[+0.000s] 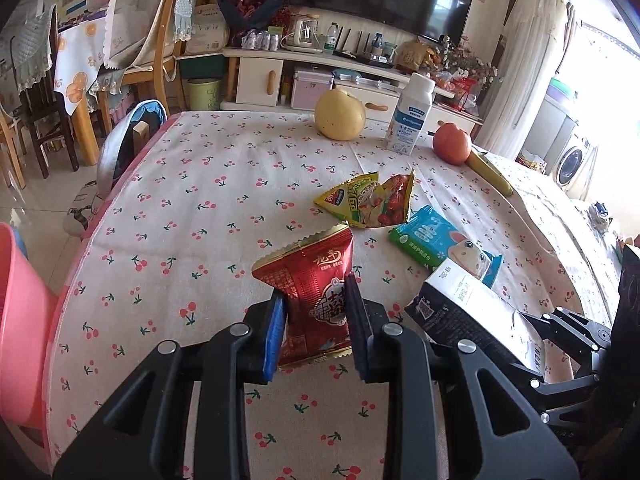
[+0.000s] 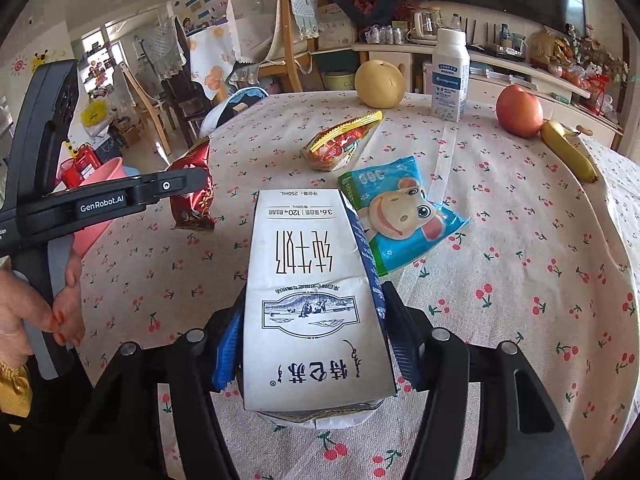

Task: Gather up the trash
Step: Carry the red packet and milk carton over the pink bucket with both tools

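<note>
My left gripper [image 1: 316, 300] is shut on a red snack wrapper [image 1: 316, 280] and holds it just above the cherry-print table [image 1: 192, 208]. The wrapper also shows in the right wrist view [image 2: 194, 188], between the left gripper's fingers. My right gripper [image 2: 312, 312] is shut on a white milk carton [image 2: 312, 280], held above the table; the carton also shows in the left wrist view [image 1: 468, 304]. A yellow and red snack wrapper [image 1: 372, 200] [image 2: 340, 142] and a blue-green wipes pack [image 1: 440, 240] [image 2: 400, 216] lie on the table further out.
A pink bin [image 1: 20, 320] [image 2: 100, 200] stands beside the table's left edge. At the far side stand a pear [image 1: 340, 114], a white bottle [image 1: 410, 116], an apple [image 1: 452, 142] and a banana [image 1: 490, 172]. Chairs [image 1: 152, 40] and a TV cabinet [image 1: 320, 76] lie beyond.
</note>
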Motion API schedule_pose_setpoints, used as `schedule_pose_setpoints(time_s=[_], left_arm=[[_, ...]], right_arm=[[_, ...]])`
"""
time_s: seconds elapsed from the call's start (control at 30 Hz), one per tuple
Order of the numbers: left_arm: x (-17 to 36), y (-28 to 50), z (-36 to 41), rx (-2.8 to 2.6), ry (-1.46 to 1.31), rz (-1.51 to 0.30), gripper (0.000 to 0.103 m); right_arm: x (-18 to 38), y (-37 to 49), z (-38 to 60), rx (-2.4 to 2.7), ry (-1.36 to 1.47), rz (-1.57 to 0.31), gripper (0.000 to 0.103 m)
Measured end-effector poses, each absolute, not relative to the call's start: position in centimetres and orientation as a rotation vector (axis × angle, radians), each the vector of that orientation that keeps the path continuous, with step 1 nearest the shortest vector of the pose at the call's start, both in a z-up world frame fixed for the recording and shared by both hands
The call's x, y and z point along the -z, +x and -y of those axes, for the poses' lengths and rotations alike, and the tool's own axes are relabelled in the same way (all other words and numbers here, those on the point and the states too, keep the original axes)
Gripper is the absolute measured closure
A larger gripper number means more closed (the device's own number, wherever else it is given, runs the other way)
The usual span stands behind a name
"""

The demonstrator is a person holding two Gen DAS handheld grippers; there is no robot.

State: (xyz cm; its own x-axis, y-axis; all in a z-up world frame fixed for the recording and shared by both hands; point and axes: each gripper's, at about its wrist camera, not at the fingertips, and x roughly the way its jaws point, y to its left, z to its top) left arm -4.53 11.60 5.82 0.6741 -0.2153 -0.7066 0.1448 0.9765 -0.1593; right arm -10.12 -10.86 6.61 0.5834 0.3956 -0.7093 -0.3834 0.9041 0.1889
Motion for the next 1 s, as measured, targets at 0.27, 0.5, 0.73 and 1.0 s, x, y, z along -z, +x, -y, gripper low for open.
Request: schedule_pose_setpoints(time_s=[0.27,0.5,0.73,1.0], left_arm=[[-7.2,-5.1,-13.9,0.187,-0.161,-0.754,0.073],[-8.6,-5.4,-16.6,0.147,-0.212,-0.706,0.073],[-9.5,-5.7,-20.1,0.082,-0.269,-0.670,0.073],[-10.5,-6.3,-24.7,-0.026,-0.337,-0.624,0.073]], right_arm=[[-8.1,-10.8,10.3,-0.451,0.045,-0.793,0.041],[-9.2,-10.7,8.0,-0.460,0.041,-0.781,0.041],[-10.2,-10.2,4.6,-0.499,0.023,-0.787,0.041],[-12.5,-9.5,-2.4,-0.610,-0.017,-0.760,0.041]])
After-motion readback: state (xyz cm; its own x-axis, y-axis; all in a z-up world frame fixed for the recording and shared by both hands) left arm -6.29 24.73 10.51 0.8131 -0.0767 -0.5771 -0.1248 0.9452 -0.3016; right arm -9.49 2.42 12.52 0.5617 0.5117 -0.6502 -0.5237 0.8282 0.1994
